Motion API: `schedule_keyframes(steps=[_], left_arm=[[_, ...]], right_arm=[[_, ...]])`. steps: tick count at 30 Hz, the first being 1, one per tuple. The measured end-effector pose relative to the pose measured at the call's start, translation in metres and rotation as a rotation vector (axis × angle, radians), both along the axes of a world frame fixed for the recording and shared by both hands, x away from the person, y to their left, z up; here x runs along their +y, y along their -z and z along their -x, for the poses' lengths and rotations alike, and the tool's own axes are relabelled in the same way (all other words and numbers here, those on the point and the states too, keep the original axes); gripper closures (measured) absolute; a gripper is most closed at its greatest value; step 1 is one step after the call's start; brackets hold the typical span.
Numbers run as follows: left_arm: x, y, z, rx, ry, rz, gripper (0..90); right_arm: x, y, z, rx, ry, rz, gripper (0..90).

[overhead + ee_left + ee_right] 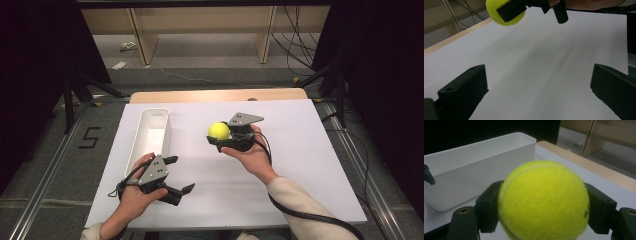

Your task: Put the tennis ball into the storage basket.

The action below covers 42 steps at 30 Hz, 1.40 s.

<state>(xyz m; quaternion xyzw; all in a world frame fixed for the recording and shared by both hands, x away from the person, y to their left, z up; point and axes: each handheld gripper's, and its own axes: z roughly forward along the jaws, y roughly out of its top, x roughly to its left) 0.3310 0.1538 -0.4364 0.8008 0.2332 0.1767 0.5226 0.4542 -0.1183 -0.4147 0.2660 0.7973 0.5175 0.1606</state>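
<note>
A yellow tennis ball (218, 131) is held a little above the white table by my right gripper (220, 136), which is shut on it. In the right gripper view the ball (544, 200) sits squeezed between both jaws, with the white bin (474, 170) just beyond it to the left. My left gripper (181, 175) rests near the table's front left, open, nothing between its jaws. From the left gripper view the ball (496, 11) and the right gripper's jaw appear at the top edge.
A long white bin (151, 136) lies on the left part of the white board (300, 165), its inside bare as far as I can see. A wooden table edge (220, 95) runs along the back. Cables trail from both grippers.
</note>
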Motion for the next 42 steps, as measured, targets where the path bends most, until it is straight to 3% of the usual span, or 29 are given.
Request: schedule_keyframes(steps=[42], left_arm=[[-0.0006, 0.0001, 0.0004, 0.002, 0.005, 0.001, 0.5]], right_arm=[[0.0083, -0.0008, -0.0020, -0.002, -0.015, 0.002, 26.7]])
